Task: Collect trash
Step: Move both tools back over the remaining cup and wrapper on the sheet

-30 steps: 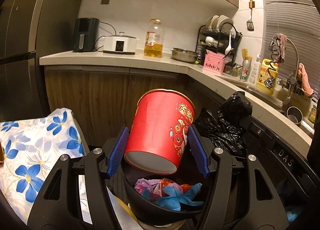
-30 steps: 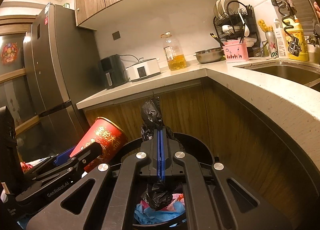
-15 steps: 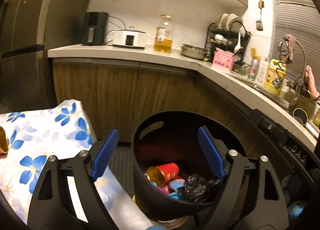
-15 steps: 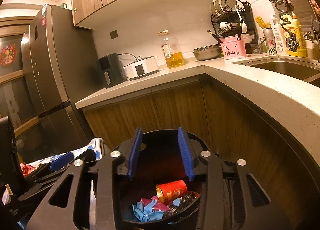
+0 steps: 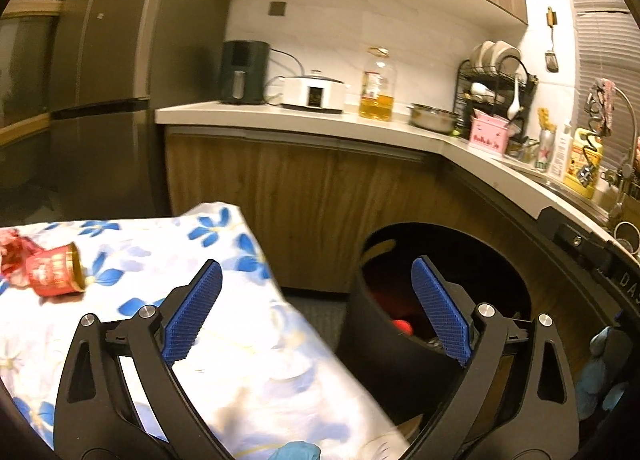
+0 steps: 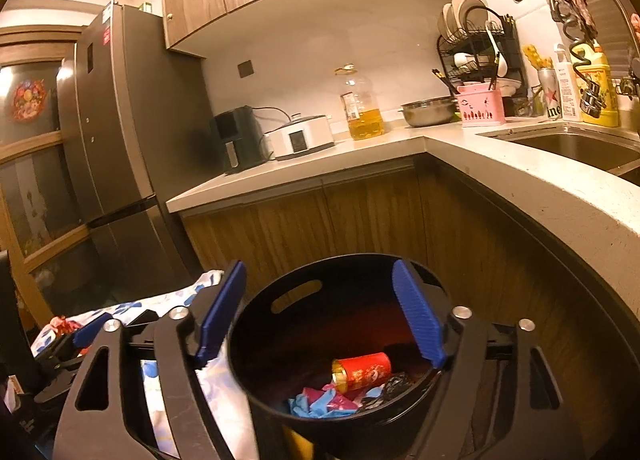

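While its jaws are opening with nothing between them, the left gripper (image 5: 316, 312) is seen beside the black bin (image 5: 384, 356); a red cup (image 5: 54, 275) lies left of the bin on floral cloth (image 5: 224, 340). From the right wrist, the right gripper (image 6: 320, 316) is opening, empty, above the bin (image 6: 260, 376), where a red cup (image 6: 362, 371) lies among blue gloves (image 6: 320, 404).

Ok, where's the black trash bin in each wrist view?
Left wrist: black trash bin sits lower right, behind the right pad of the left tongs.
Right wrist: it sits bottom centre, between the pads of the right tongs.
Shared landmark: oil bottle on the counter.
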The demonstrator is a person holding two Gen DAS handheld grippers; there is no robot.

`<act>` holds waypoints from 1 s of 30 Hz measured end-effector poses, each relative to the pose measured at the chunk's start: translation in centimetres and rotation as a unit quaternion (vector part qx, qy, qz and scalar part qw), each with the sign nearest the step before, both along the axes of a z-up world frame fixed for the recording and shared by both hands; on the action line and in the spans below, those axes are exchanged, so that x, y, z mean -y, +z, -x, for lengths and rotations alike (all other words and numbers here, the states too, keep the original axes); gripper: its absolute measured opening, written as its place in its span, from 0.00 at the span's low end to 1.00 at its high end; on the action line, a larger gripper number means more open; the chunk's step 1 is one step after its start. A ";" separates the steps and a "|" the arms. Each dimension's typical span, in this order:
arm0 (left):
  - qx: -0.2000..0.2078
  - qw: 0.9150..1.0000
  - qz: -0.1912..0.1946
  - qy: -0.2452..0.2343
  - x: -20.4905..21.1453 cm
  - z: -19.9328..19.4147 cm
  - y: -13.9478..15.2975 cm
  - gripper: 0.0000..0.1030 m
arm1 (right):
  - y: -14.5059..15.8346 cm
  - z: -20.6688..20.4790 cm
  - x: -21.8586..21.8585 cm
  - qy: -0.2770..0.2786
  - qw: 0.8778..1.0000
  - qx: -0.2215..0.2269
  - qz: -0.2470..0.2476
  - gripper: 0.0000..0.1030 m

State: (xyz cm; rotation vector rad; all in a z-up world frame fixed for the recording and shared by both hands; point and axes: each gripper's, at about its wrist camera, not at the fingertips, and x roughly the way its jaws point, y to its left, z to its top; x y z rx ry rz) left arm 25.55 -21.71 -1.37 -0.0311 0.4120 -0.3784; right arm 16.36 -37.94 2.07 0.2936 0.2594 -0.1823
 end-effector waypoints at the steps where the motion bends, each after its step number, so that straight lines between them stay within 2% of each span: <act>1: 0.001 1.000 -0.002 0.006 -0.6 0.2 0.0 0.93 | 0.0 0.0 -0.3 0.002 1.000 0.000 0.000 0.79; 4: 0.005 1.000 -0.009 0.026 -2.6 0.8 0.1 0.93 | 0.1 0.1 -1.9 0.013 1.000 0.000 0.004 0.82; 14: 0.007 0.995 -0.015 0.094 -10.3 2.2 0.0 0.94 | 0.6 -0.6 -8.6 0.074 0.997 -0.006 0.025 0.83; 30: 0.007 0.979 -0.021 0.201 -23.0 3.7 -0.3 0.94 | 0.4 -3.5 -20.3 0.166 0.985 -0.018 0.039 0.84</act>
